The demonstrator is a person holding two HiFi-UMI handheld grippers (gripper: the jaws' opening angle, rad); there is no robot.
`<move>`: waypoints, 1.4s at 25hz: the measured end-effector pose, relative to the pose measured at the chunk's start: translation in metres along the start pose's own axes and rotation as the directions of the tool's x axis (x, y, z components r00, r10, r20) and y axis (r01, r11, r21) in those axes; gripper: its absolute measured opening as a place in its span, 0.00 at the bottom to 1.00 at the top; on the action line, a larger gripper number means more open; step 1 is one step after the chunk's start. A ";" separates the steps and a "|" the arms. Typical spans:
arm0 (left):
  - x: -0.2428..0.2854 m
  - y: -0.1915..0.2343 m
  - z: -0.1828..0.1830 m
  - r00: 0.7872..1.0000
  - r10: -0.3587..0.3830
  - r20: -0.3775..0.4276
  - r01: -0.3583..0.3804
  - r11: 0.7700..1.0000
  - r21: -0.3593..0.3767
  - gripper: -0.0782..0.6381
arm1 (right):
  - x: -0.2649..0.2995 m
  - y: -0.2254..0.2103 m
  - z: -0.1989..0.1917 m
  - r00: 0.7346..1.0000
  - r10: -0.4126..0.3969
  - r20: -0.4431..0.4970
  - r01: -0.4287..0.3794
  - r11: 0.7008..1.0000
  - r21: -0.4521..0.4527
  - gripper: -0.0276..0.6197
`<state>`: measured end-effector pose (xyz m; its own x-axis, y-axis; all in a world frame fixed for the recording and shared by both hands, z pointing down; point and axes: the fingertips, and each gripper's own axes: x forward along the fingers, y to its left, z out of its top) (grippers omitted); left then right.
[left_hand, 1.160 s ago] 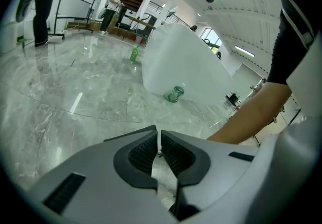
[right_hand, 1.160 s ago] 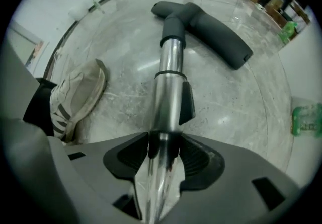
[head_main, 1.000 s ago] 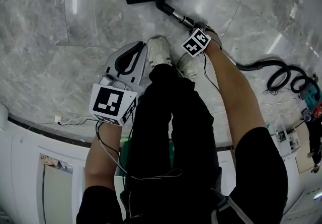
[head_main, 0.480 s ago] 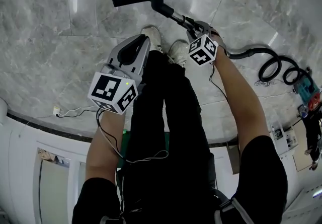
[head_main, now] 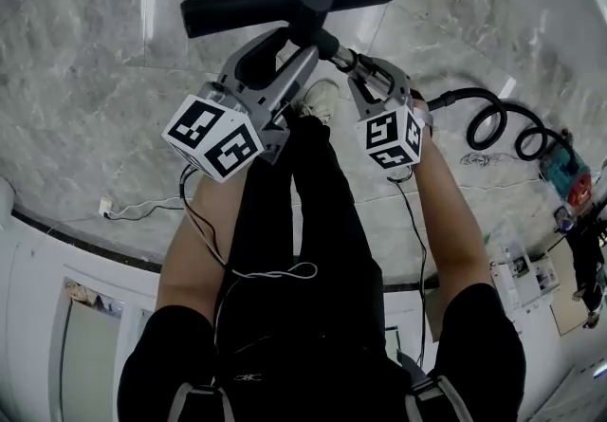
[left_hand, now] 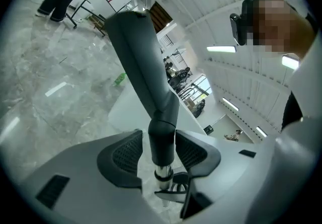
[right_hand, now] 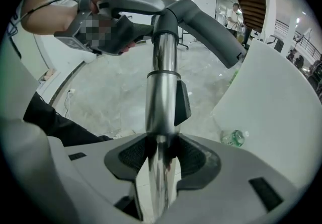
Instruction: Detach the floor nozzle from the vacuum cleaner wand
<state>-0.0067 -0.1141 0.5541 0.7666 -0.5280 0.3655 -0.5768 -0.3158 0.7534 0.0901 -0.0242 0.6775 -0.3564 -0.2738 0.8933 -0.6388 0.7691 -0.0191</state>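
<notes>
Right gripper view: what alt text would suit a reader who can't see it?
The right gripper clamps a shiny vacuum wand that rises to a black floor nozzle. The left gripper, jaws opening, straddles the nozzle's neck.

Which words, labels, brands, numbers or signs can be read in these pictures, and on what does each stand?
No text is readable anywhere.
Marker cubes: black-and-white square patterns only, no letters or digits.
Green bottle: label too small and blurred to read.
Pale sheets on the floor: print too small to read.
</notes>
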 end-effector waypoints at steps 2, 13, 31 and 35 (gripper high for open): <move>0.006 -0.022 0.007 0.999 -0.038 -0.002 0.038 0.998 0.048 0.37 | -0.018 0.006 0.005 1.000 0.002 0.021 -0.002 1.000 -0.013 0.33; 0.004 -0.097 0.013 0.969 -0.227 -0.103 0.238 0.965 0.110 0.32 | -0.078 0.046 0.026 0.995 0.052 0.089 -0.051 0.999 -0.020 0.33; -0.068 -0.068 0.144 0.964 -0.206 0.169 0.161 0.956 0.246 0.27 | -0.074 0.054 -0.044 0.999 0.041 -0.011 -0.041 0.999 0.014 0.33; -0.076 -0.071 0.118 0.972 -0.172 0.161 0.133 0.965 0.228 0.27 | -0.069 0.026 -0.030 1.000 0.008 0.011 -0.009 1.000 0.027 0.33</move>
<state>-0.0567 -0.1449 0.4080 0.7987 -0.5858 0.1375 -0.5187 -0.5545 0.6507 0.1187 0.0322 0.6295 -0.3692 -0.2737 0.8881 -0.6540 0.7555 -0.0390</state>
